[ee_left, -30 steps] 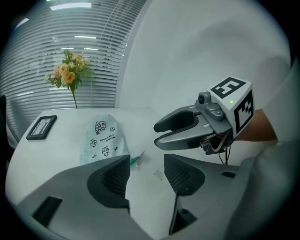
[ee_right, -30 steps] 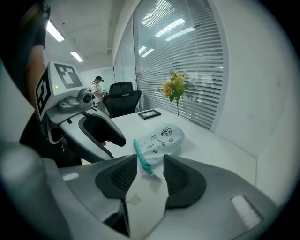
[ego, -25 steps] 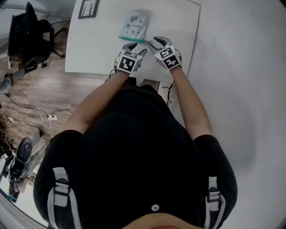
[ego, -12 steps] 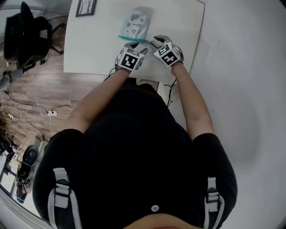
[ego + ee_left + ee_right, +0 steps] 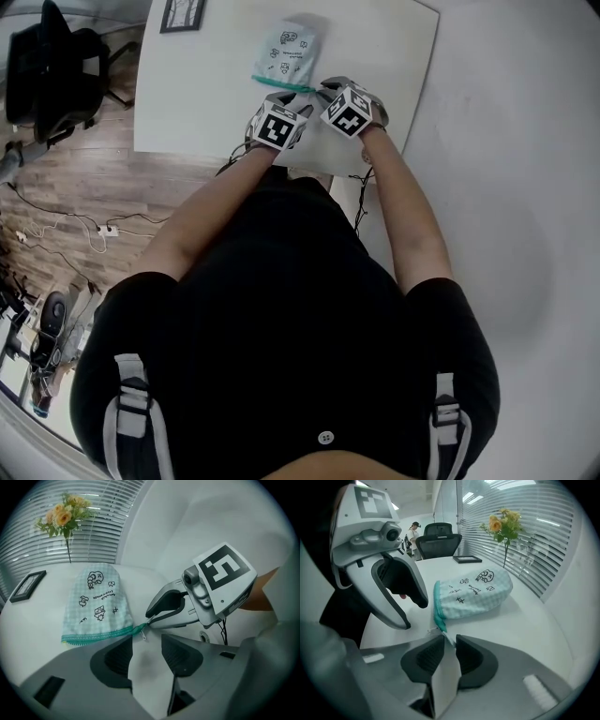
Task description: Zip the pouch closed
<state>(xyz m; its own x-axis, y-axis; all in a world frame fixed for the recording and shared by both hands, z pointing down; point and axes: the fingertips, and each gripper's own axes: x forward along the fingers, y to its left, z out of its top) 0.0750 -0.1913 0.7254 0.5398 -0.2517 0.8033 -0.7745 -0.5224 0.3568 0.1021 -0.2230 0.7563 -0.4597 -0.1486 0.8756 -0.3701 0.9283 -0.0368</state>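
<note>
**Head view: left gripper (image 5: 287, 97) and right gripper (image 5: 327, 88) set at pouch (image 5: 286, 54) zipper end**

The pouch is laid flat on the white table (image 5: 187, 103), with its teal zipper (image 5: 93, 635) edge turned toward the person. Both grippers are held side by side at that edge, pitched down at the tabletop.

Left gripper view: the jaws are seen well apart and closing, and nothing is gripped. Only bare table is seen between the pads. The pull (image 5: 142, 634) lies just ahead of the tips. The right gripper's tips are seen at the zipper's end.

Right gripper view: the jaws are set narrower and are closing. The zipper tail (image 5: 442, 626) is run into the gap between the tips. Space is seen beside it, so no clamp is made out.

A frame (image 5: 28, 585) and flowers (image 5: 63, 513) are seen beyond the pouch, by the blinds (image 5: 98, 536). A chair (image 5: 438, 534) is seen past the table's far end.
</note>
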